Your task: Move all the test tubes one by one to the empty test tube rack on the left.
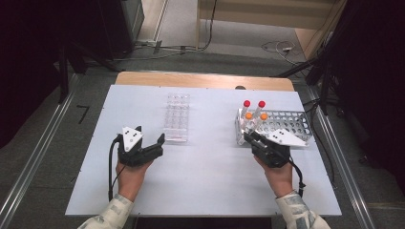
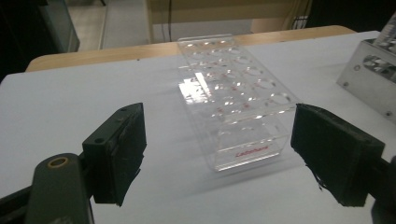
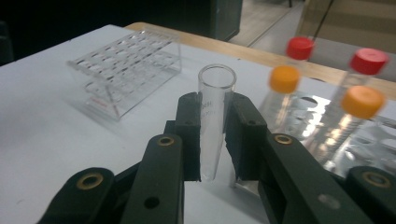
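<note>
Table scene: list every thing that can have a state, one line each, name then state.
Right gripper: shut on the open test tube.
Open test tube: uncapped, upright, held between the pads.
Left gripper: open, nothing between its pads.
Clear rack: standing on the table, holes unfilled.
Metal rack: holds four capped tubes at its left end.
Capped tubes: two red-capped, two orange-capped, standing.

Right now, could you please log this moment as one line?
right gripper: shut on uncapped clear plastic tube | left gripper: open, before clear acrylic rack
</note>
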`<state>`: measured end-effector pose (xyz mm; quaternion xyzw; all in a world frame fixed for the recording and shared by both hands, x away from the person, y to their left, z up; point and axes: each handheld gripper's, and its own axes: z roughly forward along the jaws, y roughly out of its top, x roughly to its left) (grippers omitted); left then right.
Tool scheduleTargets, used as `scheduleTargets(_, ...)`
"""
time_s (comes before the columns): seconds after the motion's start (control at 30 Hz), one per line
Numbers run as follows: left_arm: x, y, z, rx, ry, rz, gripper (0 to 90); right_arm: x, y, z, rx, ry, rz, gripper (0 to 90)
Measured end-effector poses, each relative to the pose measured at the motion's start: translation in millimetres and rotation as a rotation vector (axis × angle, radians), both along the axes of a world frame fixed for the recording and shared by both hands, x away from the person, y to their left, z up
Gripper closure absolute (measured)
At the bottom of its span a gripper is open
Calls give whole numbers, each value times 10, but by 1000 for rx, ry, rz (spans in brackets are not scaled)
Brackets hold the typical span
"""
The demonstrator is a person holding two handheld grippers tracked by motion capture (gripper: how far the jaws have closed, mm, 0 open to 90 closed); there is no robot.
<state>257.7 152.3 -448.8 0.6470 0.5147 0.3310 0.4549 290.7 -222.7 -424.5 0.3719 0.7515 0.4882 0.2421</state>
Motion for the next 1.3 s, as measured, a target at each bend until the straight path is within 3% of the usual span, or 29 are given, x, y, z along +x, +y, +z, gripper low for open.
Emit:
scheduleTargets(0.43,170,-449,132,-20,11,-165,261,85,484,-133,-24,28,66,730)
scheduleTargets(0.6,210,-586,138,-26,19,-202,282,120,626,-162,-31,36,78,729)
scheduleTargets(0.83,227,-709,208,-46,9,-275,386,176,827,-225,-40,53,106,730)
scheduleTargets(1.1,266,-889,244,-16,17,-376,492,180,990,-245,-44,54,125,730)
scheduleTargets(1.3,293,-949,257,-12,23,-404,571,146,1073,-236,-54,41,144,730)
